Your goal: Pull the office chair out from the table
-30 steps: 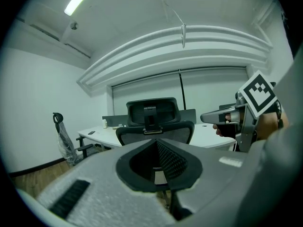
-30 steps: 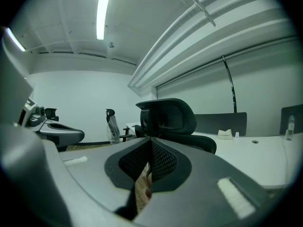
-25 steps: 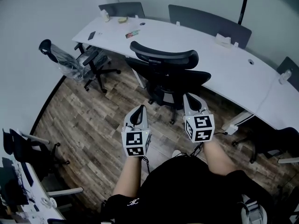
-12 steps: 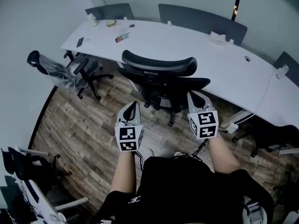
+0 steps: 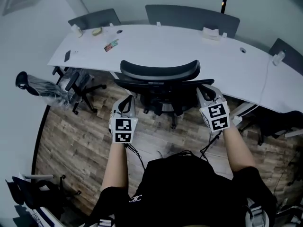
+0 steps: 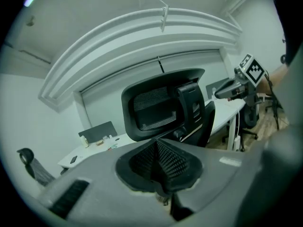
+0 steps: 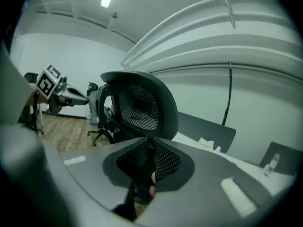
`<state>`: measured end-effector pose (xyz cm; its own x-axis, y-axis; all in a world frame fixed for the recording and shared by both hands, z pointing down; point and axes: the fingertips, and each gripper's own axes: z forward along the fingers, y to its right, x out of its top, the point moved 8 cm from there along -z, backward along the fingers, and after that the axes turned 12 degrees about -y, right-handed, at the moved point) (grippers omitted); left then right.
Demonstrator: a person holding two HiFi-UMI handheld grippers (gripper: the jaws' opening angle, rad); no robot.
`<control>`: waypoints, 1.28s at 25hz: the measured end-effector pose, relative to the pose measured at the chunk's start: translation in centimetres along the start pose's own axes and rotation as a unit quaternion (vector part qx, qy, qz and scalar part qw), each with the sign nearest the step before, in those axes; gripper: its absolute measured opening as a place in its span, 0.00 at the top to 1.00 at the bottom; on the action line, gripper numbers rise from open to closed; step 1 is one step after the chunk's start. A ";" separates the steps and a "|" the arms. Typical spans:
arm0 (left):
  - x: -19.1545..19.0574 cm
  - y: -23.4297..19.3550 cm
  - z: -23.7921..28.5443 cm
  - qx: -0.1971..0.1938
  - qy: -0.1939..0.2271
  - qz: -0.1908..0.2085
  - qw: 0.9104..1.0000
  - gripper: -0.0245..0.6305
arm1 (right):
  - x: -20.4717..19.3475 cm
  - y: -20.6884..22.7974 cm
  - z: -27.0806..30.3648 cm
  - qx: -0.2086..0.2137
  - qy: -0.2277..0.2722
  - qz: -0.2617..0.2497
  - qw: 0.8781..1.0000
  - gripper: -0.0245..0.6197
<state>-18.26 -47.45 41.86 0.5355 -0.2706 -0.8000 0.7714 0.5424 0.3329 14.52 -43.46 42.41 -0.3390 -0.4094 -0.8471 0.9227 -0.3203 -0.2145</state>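
Office chair: the black mesh-backed office chair (image 5: 158,74) sits in the middle of the head view, backrest toward the person, just at the near edge of the worktop (image 5: 189,46).
Worktop: long, white and curved, it runs across the upper half of the frame, with a dark phone (image 5: 67,56) and small items near its left end.
Left hand-held gripper: the left hand-held gripper (image 5: 127,101) is at the chair's lower left, close to its side; whether it touches cannot be told. Its own view shows the left hand-held gripper (image 6: 157,143) with jaws pressed together and nothing between them.
Right hand-held gripper: the right hand-held gripper (image 5: 208,90) is at the chair's right side, near the armrest. The right hand-held gripper (image 7: 150,143) has jaws that have just been opening to a narrow gap, with nothing between them.
Floor: the wood-plank floor (image 5: 85,141) fills the lower left.
Other chair: a second chair (image 5: 71,86) stands at the left, well apart.
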 end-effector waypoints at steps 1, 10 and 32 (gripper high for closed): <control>0.0 -0.8 0.7 -0.009 -0.008 0.024 1.000 0.92 | 0.2 0.3 0.2 0.001 -0.004 -0.024 1.000 0.88; -1.1 -4.7 6.9 -0.015 -0.105 0.330 0.938 0.57 | -0.2 3.9 2.8 -0.010 -0.107 -0.189 0.976 0.56; -1.8 -6.7 12.6 -0.013 -0.142 0.407 0.902 0.61 | -2.8 4.9 7.3 -0.035 -0.225 -0.276 0.934 0.56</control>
<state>-20.05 -60.60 47.40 0.9903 0.0345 -0.1348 0.0769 0.6715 0.7370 18.65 -50.14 47.25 -0.7947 -0.5214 -0.3108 0.5891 -0.5386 -0.6025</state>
